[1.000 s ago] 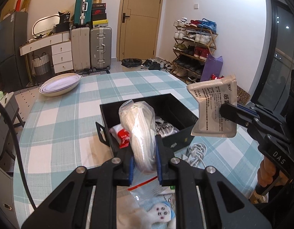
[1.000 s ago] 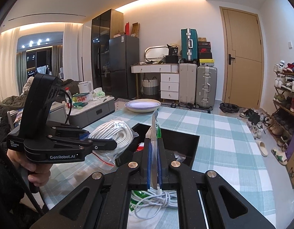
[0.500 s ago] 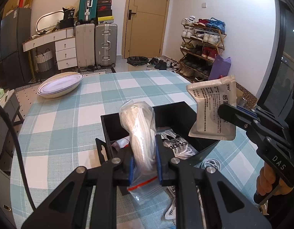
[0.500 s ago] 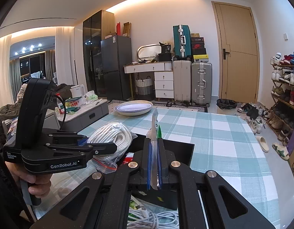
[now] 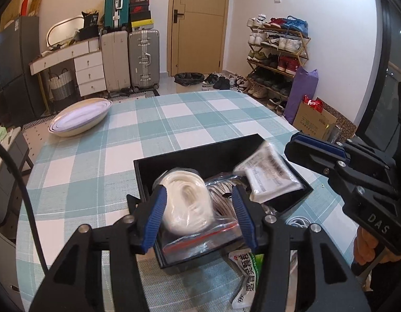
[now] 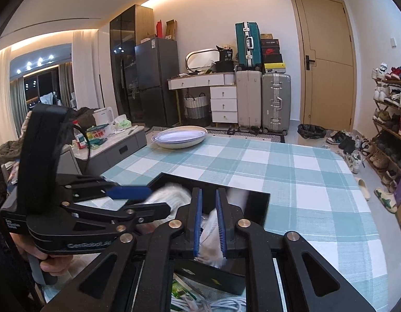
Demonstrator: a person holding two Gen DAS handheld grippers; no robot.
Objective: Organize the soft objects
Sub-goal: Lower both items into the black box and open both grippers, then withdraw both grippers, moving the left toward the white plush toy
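1. the left claw [image 5: 198, 215] is now spread wide, where half a second ago it was pinching the bag of white rope [image 5: 186, 208]. the bag sits between the two blue pads, and i cannot tell whether it touches either; it looks let go.

2. the bag of rope now rests low in the near end of the black box [image 5: 174, 161], its red zip strip lying toward the box's near wall. before, it stood up above the rim.

3. the right claw [image 6: 209, 225] has parted a little too. a moment ago it held the white packet [image 5: 272, 176] edge-on and clear of the box; now its pads stand slightly apart with something pale and blurred between them, so i cannot say whether the packet is free of them.

4. from the left camera the packet is smeared with motion and lies tilted against the far right corner of the box, seemingly dropping in or just landed.

5. so both soft things appear to be in the box, which i judge closes this step.

6. a green and white packet [image 5: 246, 273] and a coil of white cable [image 6: 216, 304] remain on the checked tablecloth [image 5: 187, 119] just outside the box's near side, likely next.

7. the risk is snagging the loose plastic bag on a pad when pulling back.
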